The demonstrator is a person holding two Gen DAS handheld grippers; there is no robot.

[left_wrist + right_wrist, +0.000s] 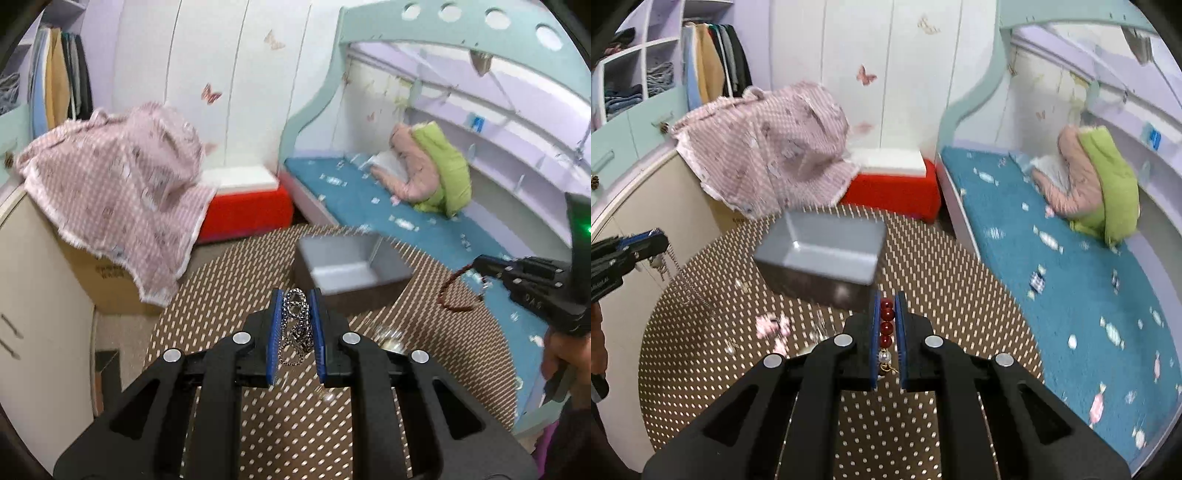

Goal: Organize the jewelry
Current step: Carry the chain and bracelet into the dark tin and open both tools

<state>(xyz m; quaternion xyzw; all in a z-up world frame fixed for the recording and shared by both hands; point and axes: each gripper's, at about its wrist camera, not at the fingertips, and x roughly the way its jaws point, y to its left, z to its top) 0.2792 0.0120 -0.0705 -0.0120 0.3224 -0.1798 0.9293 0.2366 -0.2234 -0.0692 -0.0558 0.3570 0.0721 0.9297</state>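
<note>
On the left, the left gripper (297, 306) has its blue pads pinched on a bunched silver chain (295, 325), held up above the round perforated tabletop (229, 280). Toward the tabletop's far edge sits an open grey box (823, 254), with small pink pieces (772, 326) lying nearer its middle. On the right, the right gripper (887, 314) is clamped on a red bead bracelet (886, 325) with a white pearl, also clear of the tabletop.

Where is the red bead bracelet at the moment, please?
The red bead bracelet is clamped in the right gripper, above the round table, just short of the grey box.
</note>
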